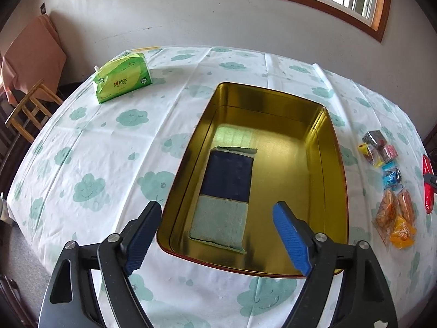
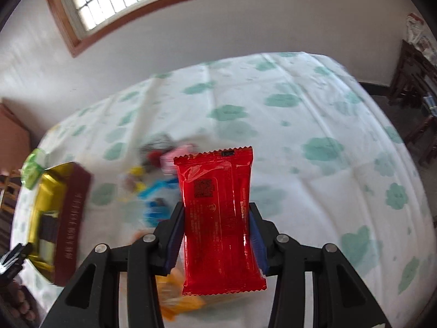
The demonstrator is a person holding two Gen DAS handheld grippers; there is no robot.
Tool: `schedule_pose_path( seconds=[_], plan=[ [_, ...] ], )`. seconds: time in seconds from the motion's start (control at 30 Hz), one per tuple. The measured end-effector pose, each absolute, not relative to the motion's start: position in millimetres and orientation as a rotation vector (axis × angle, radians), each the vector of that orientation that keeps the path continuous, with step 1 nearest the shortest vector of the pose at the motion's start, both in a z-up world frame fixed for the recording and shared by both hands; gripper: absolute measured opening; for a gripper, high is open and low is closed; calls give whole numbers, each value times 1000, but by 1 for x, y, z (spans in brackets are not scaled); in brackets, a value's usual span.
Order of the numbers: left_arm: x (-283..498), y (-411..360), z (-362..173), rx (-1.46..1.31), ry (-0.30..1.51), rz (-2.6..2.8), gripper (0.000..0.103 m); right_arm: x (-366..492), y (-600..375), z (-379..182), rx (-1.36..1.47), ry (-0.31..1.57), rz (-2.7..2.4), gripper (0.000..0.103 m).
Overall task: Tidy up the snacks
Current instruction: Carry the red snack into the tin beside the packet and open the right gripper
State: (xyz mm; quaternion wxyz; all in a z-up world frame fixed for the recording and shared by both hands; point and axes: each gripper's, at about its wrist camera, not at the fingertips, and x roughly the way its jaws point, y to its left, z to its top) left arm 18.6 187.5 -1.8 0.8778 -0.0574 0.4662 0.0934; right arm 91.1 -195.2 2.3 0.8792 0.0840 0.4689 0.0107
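**Red packet in my right gripper, left gripper spread over the tin**

From my left wrist: my left gripper (image 1: 217, 236) hangs over the near end of the gold tin (image 1: 331, 147), its blue-padded fingers (image 1: 291, 239) spread wide with nothing between them. The tin sits open on the cloud-print tablecloth (image 1: 109, 164). A flat packet (image 1: 224, 191), dark blue on its far half and pale green on its near half, lies on the tin's floor toward the left wall. Right of the tin, on the cloth, the loose snacks lie in a row: small wrapped candies (image 1: 378, 147), a blue-wrapped sweet (image 1: 392, 176) and clear bags of orange snacks (image 1: 396, 213). A green tissue pack (image 1: 124, 80) sits far left near the table's back edge. A wooden chair (image 1: 30, 112) stands off the table's left side.

From my right wrist: my right gripper (image 2: 217, 232) is clamped on a red snack packet (image 2: 218, 218), pads pressing its long edges, the packet standing up out of the jaws above the table. The background is blurred. The gold tin (image 2: 47, 191) shows at the left with its dark red outer wall, the candies (image 2: 164, 158) between it and my packet.
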Motion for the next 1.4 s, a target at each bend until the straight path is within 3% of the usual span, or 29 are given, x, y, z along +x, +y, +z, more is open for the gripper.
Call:
schedule_pose_path(
  seconds=[0.3,0.77,1.4],
  plan=[
    [5,217,7,-177,939,264,90,84,-72,8,178,988,258,45],
    [-17,274,4,-257,950,388,91,76,67,-9,125,1060,443,45],
    [-21,285,-11,-281,986,396,92,78,89,-42,37,1098,333,44]
  ],
)
